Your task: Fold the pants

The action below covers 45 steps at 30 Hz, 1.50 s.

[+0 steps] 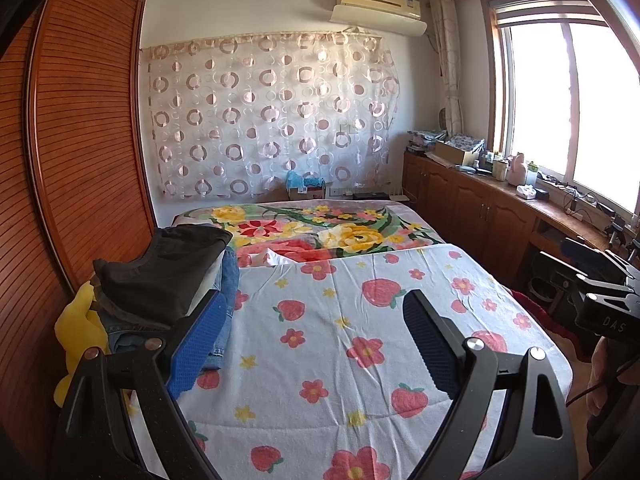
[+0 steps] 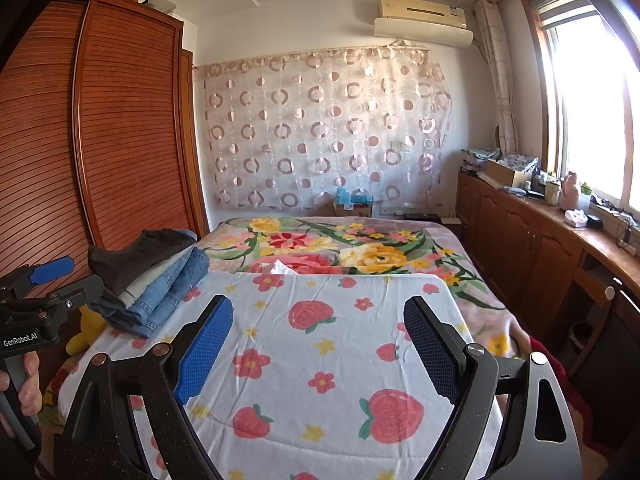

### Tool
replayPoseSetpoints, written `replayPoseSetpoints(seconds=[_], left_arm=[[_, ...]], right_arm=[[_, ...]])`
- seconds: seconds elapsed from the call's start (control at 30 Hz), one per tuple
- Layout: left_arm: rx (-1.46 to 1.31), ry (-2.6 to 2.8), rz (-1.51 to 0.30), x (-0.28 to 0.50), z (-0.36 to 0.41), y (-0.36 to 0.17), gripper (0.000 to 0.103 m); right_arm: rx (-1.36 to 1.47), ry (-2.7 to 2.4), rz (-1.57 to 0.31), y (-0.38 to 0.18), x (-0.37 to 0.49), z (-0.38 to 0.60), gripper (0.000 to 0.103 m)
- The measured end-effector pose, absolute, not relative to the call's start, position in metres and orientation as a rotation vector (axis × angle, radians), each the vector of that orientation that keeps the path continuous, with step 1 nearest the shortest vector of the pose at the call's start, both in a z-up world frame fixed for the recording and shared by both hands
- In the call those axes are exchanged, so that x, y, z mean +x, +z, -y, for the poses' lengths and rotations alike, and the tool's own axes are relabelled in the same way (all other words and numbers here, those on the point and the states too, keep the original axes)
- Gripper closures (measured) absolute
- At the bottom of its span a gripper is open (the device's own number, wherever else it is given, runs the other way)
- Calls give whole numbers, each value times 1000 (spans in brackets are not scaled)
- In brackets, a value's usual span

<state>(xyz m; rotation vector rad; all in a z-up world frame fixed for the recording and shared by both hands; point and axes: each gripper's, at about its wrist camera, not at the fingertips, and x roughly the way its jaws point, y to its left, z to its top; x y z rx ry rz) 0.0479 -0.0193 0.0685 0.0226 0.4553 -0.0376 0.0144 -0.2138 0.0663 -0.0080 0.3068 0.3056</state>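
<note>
- A white strawberry-and-flower-print bedspread (image 2: 320,340) covers the near half of the bed, over a floral blanket (image 2: 360,248).
- Slatted brown wooden wardrobe doors (image 2: 128,128) stand left; a wooden counter (image 2: 600,240) runs under the bright window.
- A stack of folded pants, dark pair over blue jeans (image 2: 152,280), sits at the bed's left edge.
- Left hand-held gripper (image 1: 316,340) and right hand-held gripper (image 2: 320,344) hover spread wide, holding nothing.

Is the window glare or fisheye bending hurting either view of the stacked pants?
Left wrist view: window blown out white, wardrobe bowed by the lens, stacked pants sharp but shaded. Right wrist view: same glare at the right edge, stack evenly lit and clear; both hand-held grippers, left and right, open, in focus.
</note>
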Motion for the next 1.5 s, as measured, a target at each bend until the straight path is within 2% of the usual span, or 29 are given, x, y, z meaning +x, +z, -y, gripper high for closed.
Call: replayPoseSetpoints(seconds=[1.5], left_arm=[[17, -38, -453, 47, 16, 64, 13]], right_arm=[[-10, 303, -303, 65, 14, 215, 14]])
